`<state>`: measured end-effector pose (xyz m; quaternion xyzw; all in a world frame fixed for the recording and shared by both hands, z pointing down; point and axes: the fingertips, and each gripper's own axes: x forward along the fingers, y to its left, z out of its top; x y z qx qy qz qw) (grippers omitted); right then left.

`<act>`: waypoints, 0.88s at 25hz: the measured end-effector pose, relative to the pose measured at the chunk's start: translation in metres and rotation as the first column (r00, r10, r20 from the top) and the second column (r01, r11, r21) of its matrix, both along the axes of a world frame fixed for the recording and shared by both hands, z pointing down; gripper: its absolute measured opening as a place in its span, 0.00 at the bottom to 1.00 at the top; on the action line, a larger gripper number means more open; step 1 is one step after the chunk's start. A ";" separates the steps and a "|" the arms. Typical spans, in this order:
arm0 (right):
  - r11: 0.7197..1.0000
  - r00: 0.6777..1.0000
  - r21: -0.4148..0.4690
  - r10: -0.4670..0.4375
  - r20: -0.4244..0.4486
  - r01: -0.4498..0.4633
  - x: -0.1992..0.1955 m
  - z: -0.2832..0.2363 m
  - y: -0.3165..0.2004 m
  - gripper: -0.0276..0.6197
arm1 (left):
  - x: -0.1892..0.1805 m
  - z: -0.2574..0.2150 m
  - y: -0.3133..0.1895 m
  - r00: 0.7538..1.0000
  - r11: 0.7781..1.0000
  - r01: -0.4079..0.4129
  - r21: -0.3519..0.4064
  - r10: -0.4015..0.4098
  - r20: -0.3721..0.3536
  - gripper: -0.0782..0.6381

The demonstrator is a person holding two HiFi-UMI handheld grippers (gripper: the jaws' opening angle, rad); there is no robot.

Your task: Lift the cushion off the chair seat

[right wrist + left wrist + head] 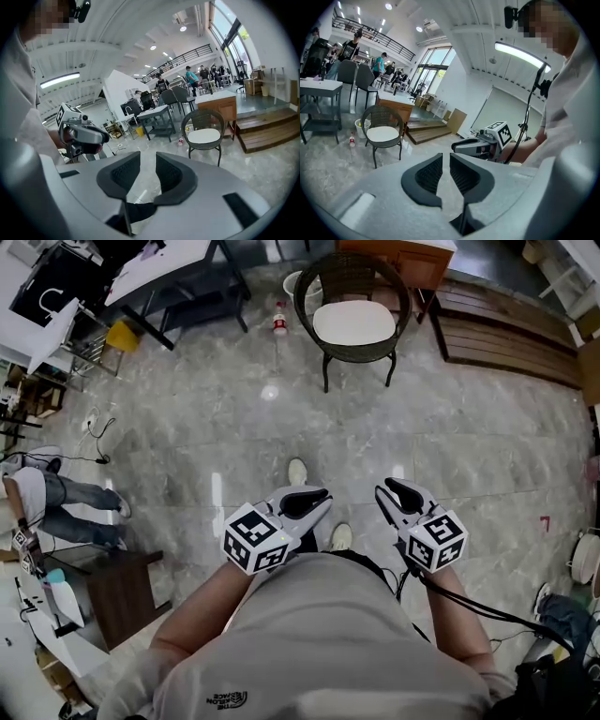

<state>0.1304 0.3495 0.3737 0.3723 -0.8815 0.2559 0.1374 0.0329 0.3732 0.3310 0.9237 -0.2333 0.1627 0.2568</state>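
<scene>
Grey shiny stone floor; round woven chair [354,351] with smooth white cushion [353,322] at top; left gripper [322,496] jaws barely apart, right gripper [390,489] jaws wider, both empty

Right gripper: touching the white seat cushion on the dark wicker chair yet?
Apart. Head view: right gripper by the person's body, grey marble floor between it and the white seat cushion.

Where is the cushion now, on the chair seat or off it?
On the seat: the white cushion lies flat inside the dark wicker chair, with nothing lifting it.
</scene>
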 end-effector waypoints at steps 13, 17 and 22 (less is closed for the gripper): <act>0.976 0.979 -0.093 0.201 0.035 -0.197 -0.041 0.014 -0.217 0.20 | -0.058 -0.003 -0.212 0.989 0.989 -0.146 -0.003 0.146 -0.028 0.15; 0.959 0.966 -0.151 0.251 0.064 -0.239 -0.050 0.039 -0.274 0.20 | -0.078 0.009 -0.260 0.987 0.987 -0.159 -0.015 0.159 -0.007 0.15; 0.937 0.952 -0.234 0.290 0.102 -0.260 -0.052 0.079 -0.336 0.20 | -0.086 0.022 -0.303 0.991 0.990 -0.134 -0.046 0.134 -0.010 0.15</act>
